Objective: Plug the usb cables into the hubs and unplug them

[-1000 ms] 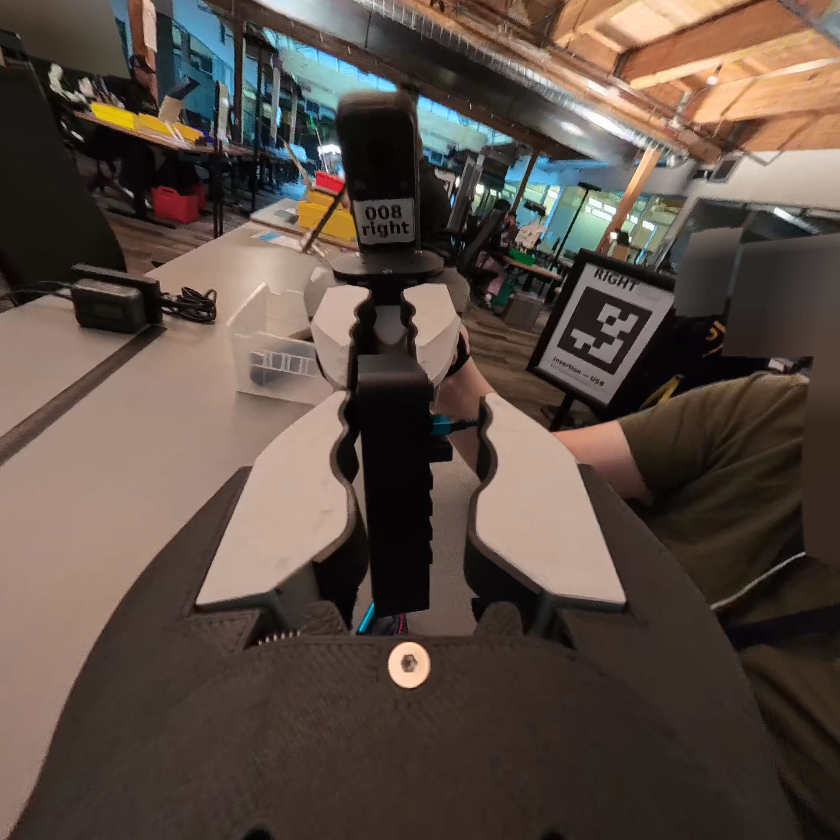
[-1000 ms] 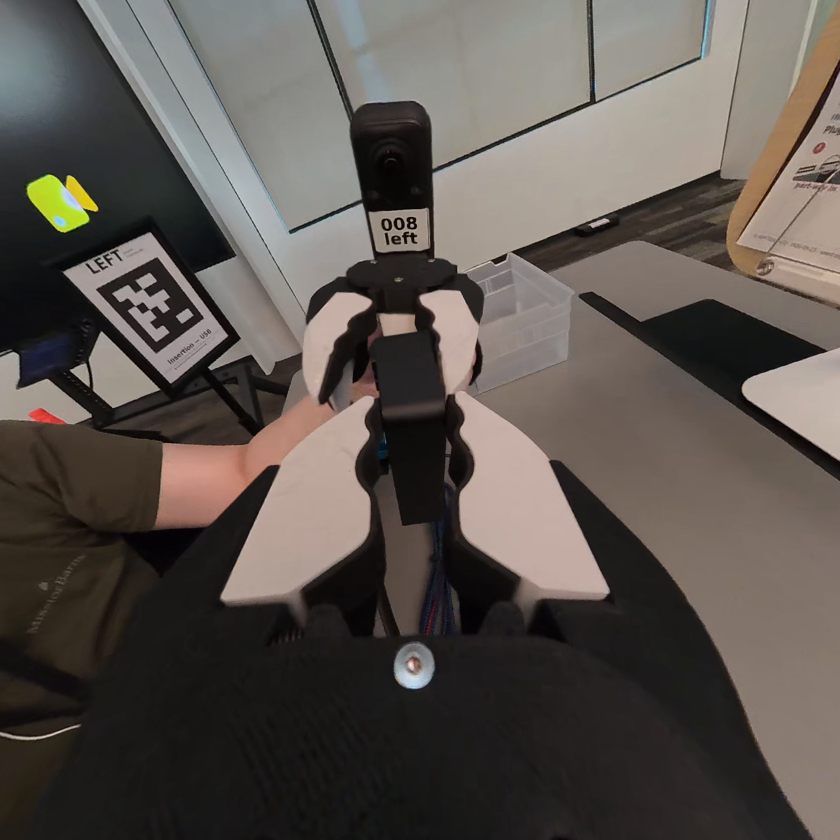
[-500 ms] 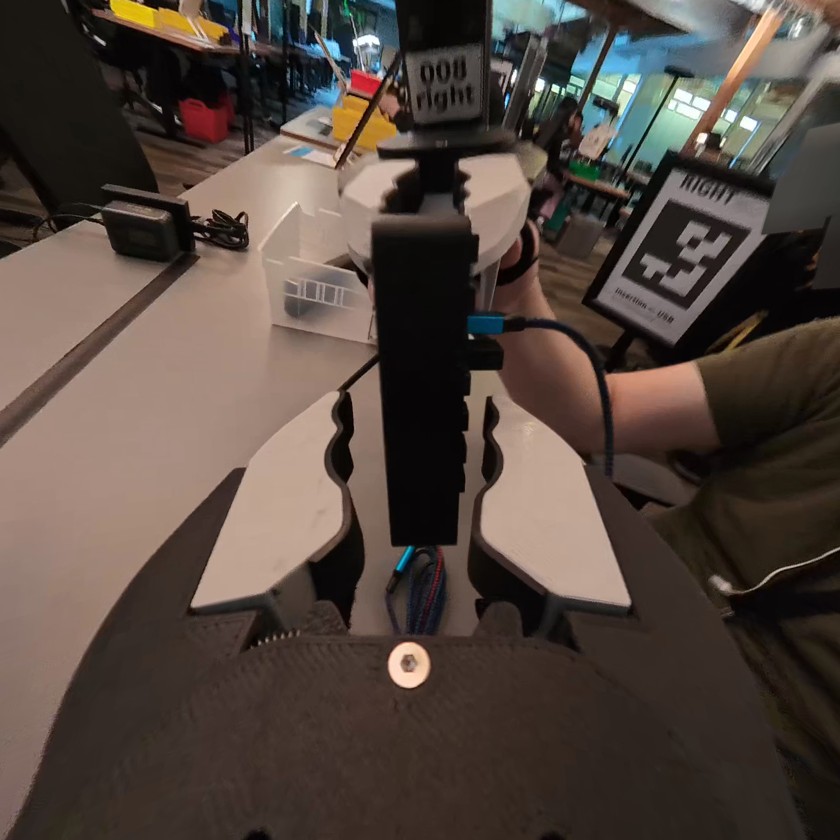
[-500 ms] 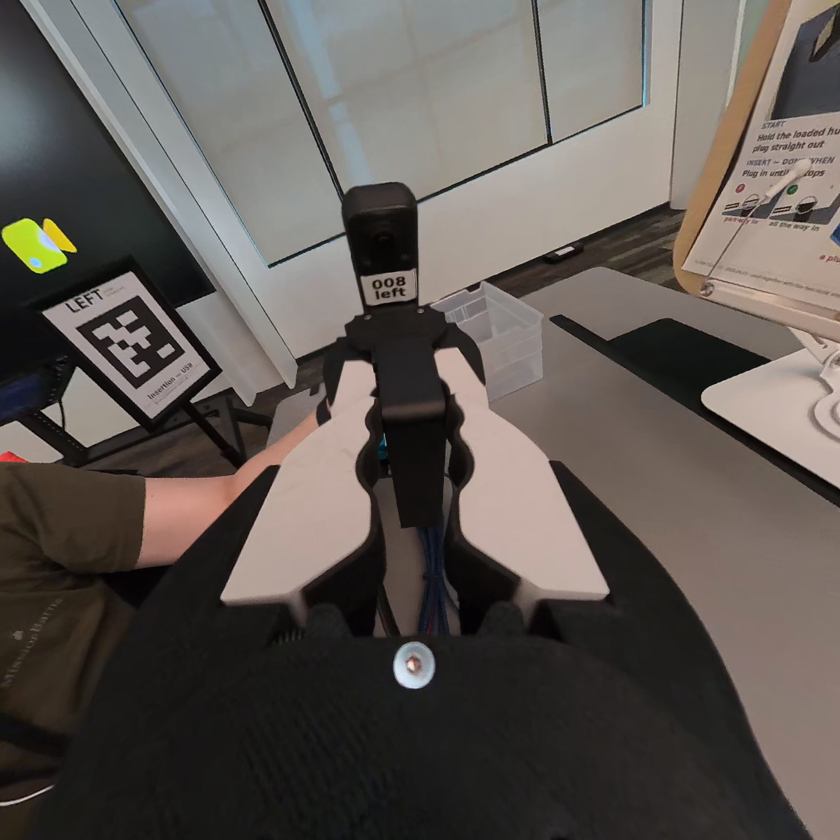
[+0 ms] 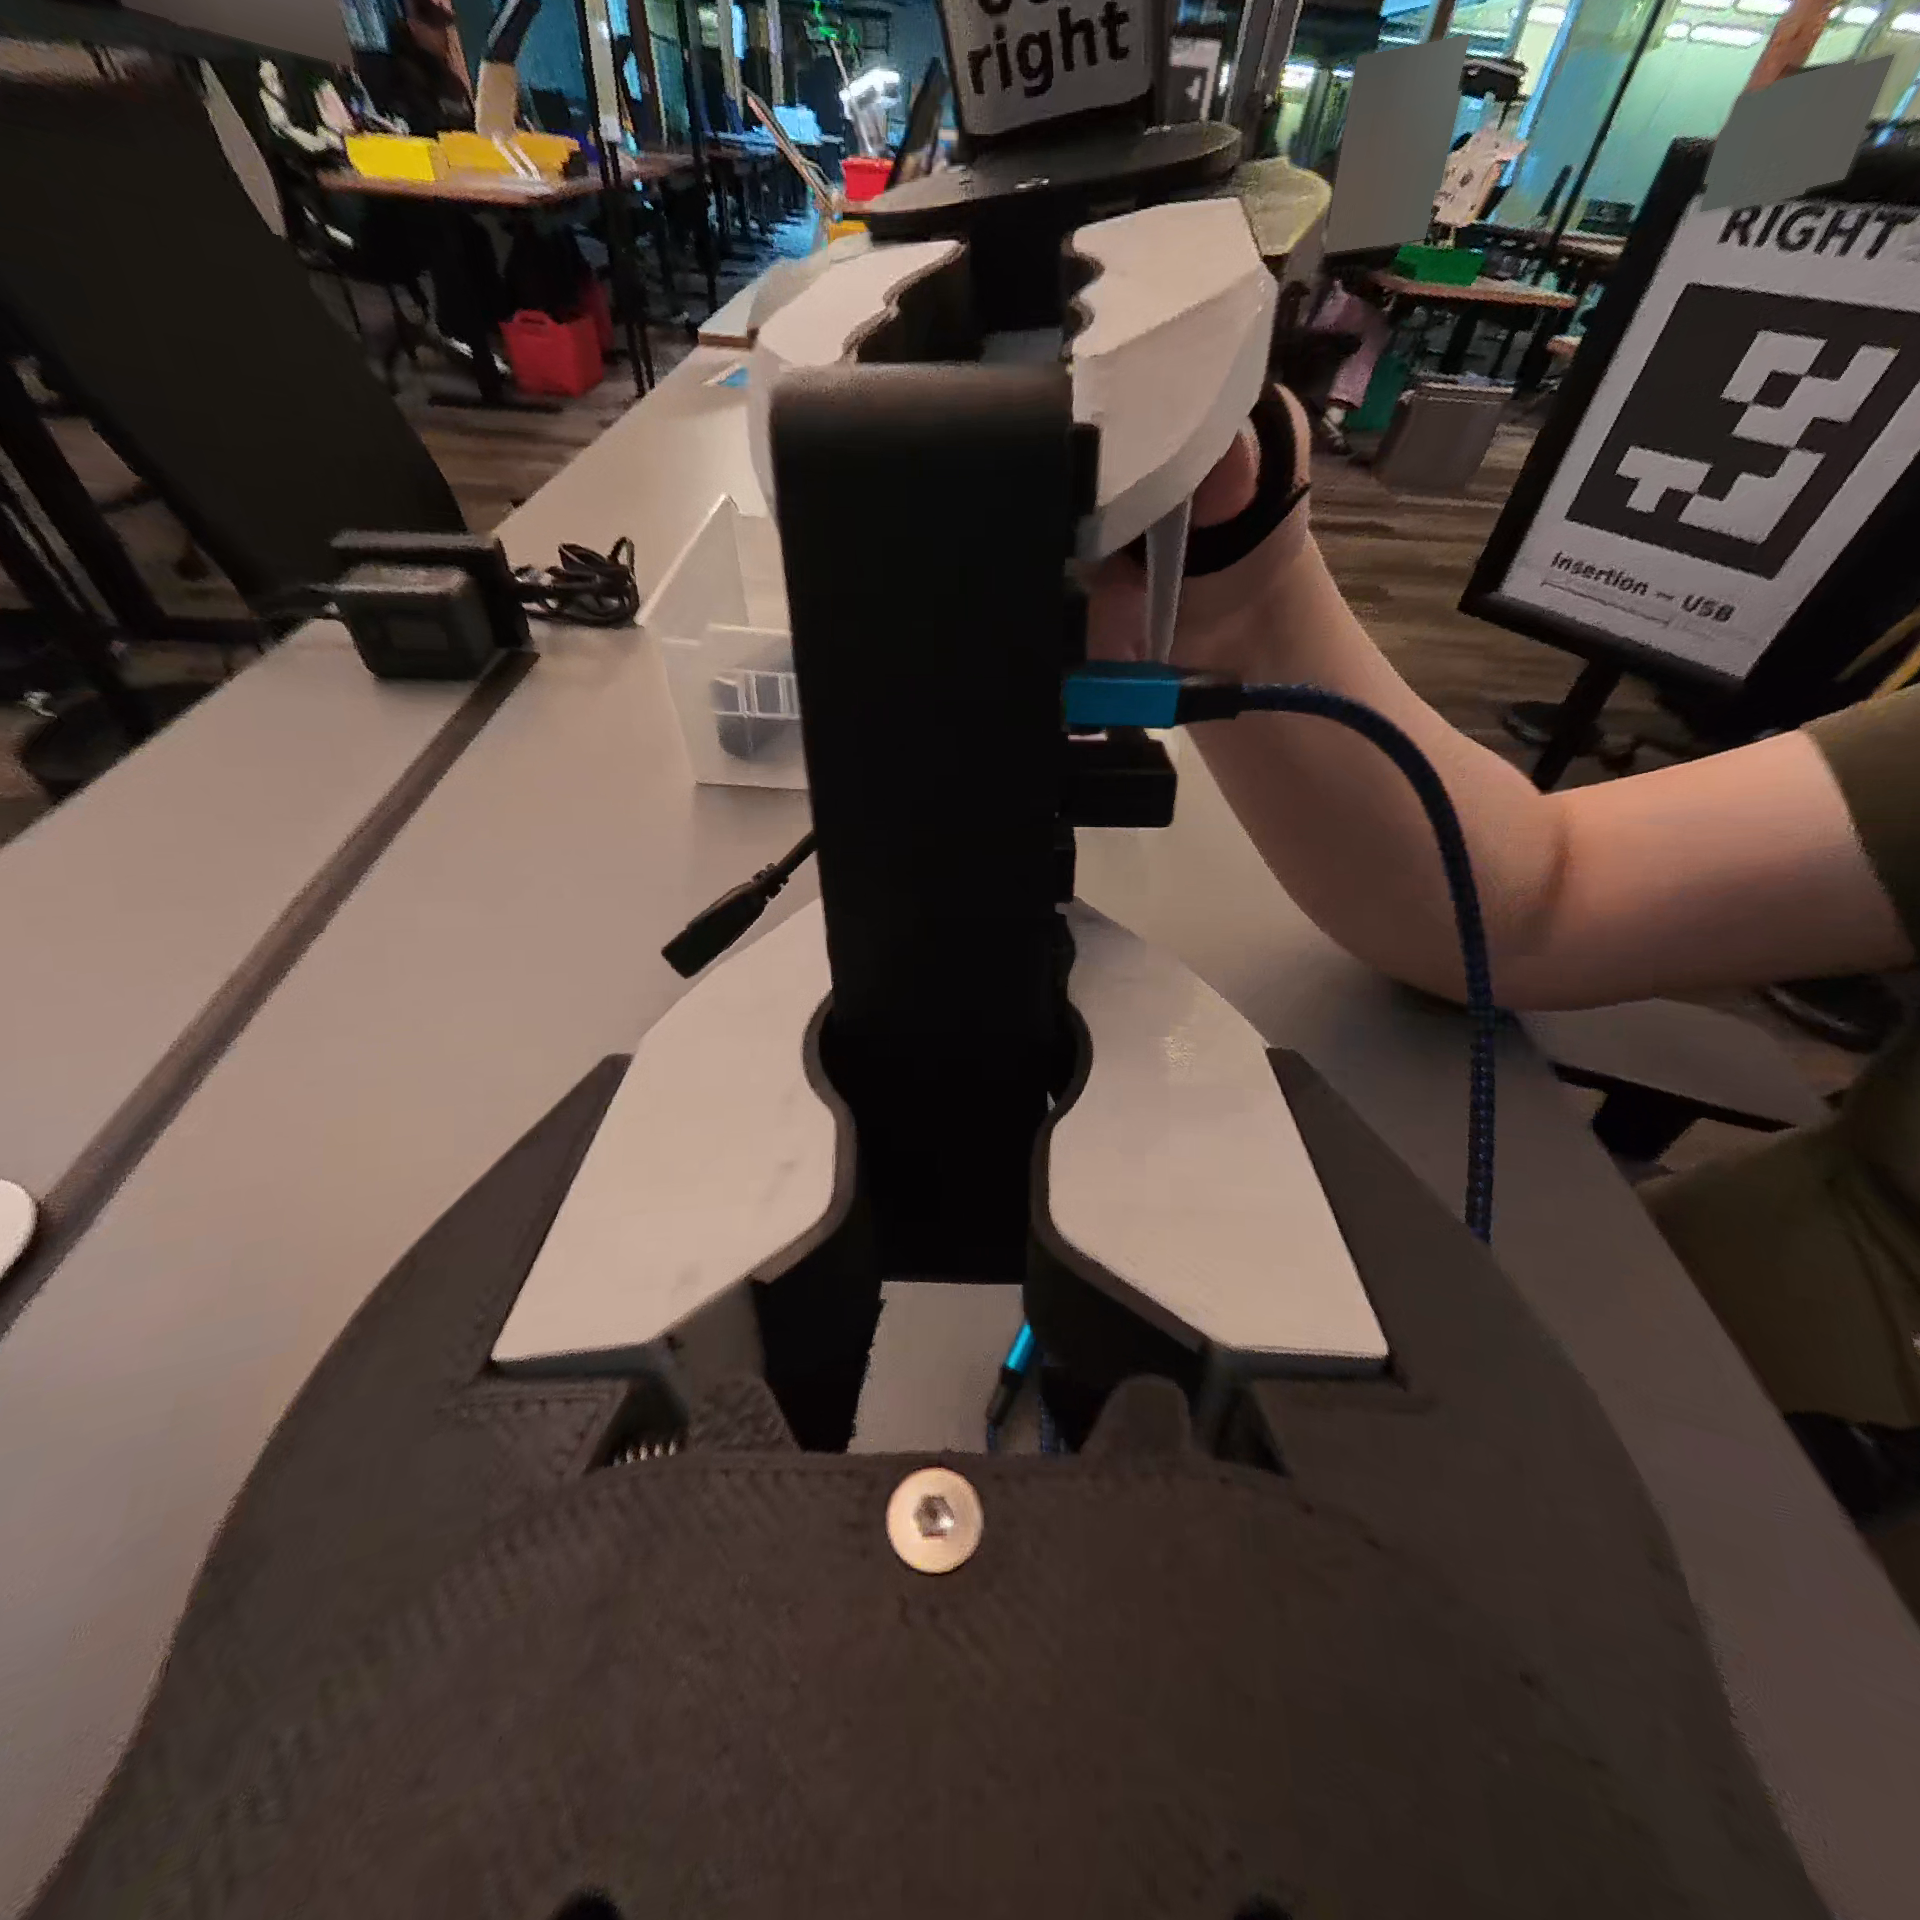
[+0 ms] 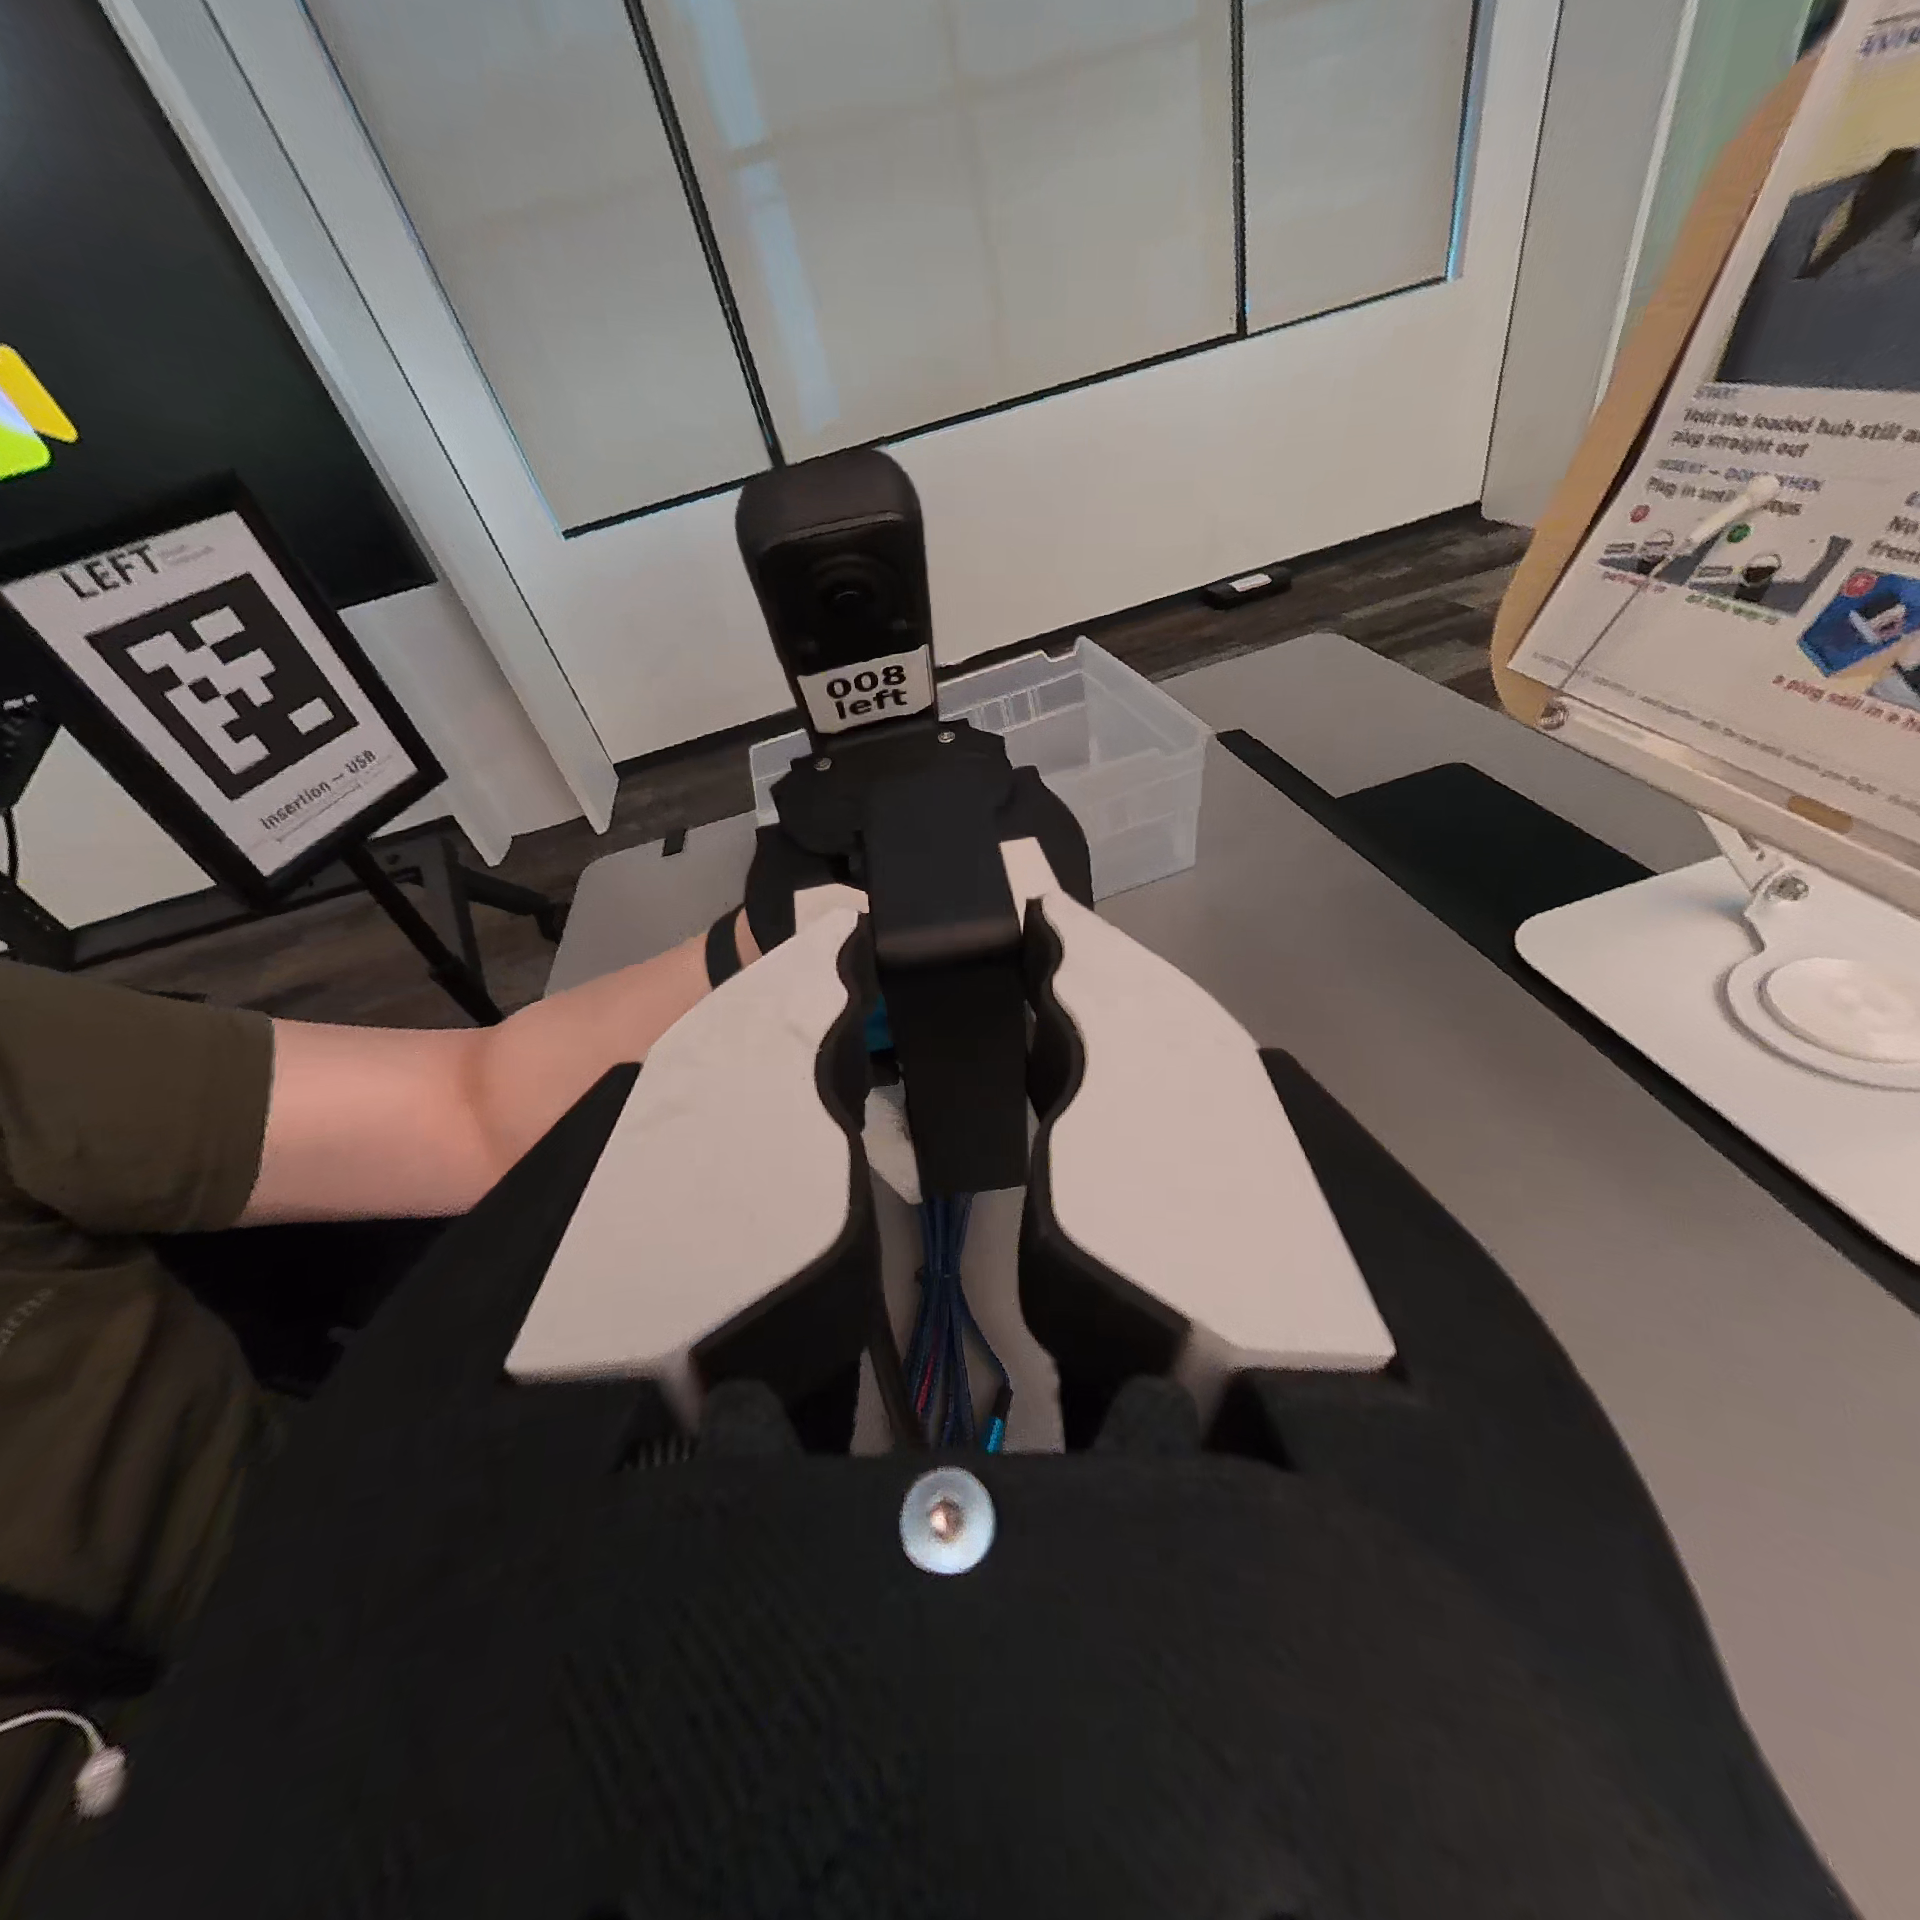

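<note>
Our left claw [image 5: 940, 1091] and right claw [image 6: 945, 1049] both clamp the stiff black hub [image 5: 925, 727]. The blue cable [image 5: 1444, 883] looks limp, so we'd grip its rigid plug [image 5: 1127, 696].

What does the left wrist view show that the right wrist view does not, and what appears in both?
Only the left wrist view shows the blue braided cable curving away from its blue plug, which sits in the side of the long black USB hub, and a small black box-shaped device on the grey table.

Only the right wrist view shows the tilted instruction board on a white stand and the white glass-panelled doors.

Both show the hub held between the left tool and right tool.
</note>
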Demonstrator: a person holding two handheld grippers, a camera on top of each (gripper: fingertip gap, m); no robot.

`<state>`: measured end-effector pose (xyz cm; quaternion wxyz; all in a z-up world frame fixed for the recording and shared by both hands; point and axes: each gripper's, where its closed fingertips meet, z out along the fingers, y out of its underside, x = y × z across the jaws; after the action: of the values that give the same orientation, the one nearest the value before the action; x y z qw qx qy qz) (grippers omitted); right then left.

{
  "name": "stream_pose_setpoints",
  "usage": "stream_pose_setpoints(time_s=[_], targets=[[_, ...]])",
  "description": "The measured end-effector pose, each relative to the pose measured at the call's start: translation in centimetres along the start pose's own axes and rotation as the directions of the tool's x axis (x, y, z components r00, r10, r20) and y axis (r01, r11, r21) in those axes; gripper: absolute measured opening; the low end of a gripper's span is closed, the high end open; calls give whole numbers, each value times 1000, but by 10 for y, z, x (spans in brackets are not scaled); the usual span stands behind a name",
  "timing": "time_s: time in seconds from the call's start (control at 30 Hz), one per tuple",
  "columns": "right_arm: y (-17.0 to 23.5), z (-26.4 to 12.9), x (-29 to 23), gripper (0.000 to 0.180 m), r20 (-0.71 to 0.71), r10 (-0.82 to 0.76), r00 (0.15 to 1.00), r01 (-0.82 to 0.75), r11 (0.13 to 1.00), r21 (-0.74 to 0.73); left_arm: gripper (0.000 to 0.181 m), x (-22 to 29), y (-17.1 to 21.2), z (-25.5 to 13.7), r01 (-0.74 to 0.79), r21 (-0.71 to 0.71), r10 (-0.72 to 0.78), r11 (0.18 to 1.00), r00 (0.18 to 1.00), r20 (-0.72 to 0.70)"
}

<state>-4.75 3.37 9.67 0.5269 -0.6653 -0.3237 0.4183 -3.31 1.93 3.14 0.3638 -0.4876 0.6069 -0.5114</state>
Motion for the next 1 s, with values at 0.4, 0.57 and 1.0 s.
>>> stream_pose_setpoints(time_s=[0.4, 0.57, 1.0], targets=[[-12, -7, -28, 27, -16, -230, 973, 230, 973, -2, 29, 9, -19, 2, -236, 67, 230, 969, 969, 93], [-36, -10, -36, 40, -140, -350, 926, 364, 928, 85, 28, 2, -35, -1, -326, 122, 293, 937, 928, 229], [-65, 13, -45, 38, -657, -388, 647, 627, 760, 169, 28, -45, -72, -73, -448, 207, 163, 870, 656, 737]])
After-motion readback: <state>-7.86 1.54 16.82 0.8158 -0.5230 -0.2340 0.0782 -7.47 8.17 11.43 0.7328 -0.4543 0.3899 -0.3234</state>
